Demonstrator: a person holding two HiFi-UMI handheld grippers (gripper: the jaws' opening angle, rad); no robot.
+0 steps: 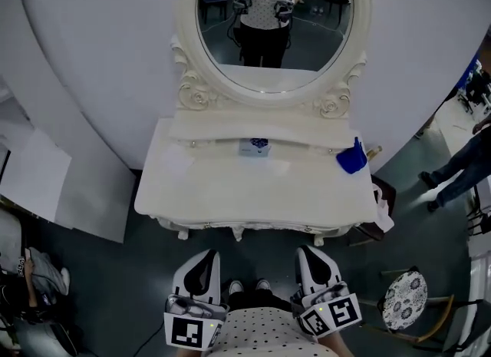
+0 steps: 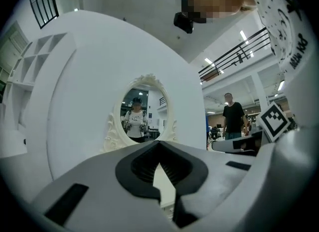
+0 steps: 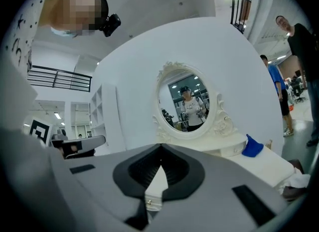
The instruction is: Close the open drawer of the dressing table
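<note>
Head view: left gripper (image 1: 205, 256) and right gripper (image 1: 310, 251) were held close to the body, near the front edge of the dressing table (image 1: 230, 190) but apart from it. The drawer front (image 1: 253, 227) lay in line with that front edge, seen edge-on, so its contents were hidden. Only this view gave the whole top: a small white box with blue print (image 1: 255, 147) at the middle of the back edge and a blue cloth (image 1: 352, 157) at the right back corner. The mirror (image 1: 276, 18) reflected the person holding both grippers. A patterned stool (image 1: 405, 300) stood off the right front corner. Left gripper view: left gripper (image 2: 159, 144) was clenched with nothing between the jaws. Beyond it were the mirror (image 2: 142, 111) and a bystander in black (image 2: 233, 116), with none of the top's items in sight. Right gripper view: right gripper (image 3: 160, 147) was likewise clenched and empty. It looked at the mirror (image 3: 185, 104) and the blue cloth (image 3: 252, 147), and a cream strip with a small knob (image 3: 148, 201) showed in the gap below the pads.
</note>
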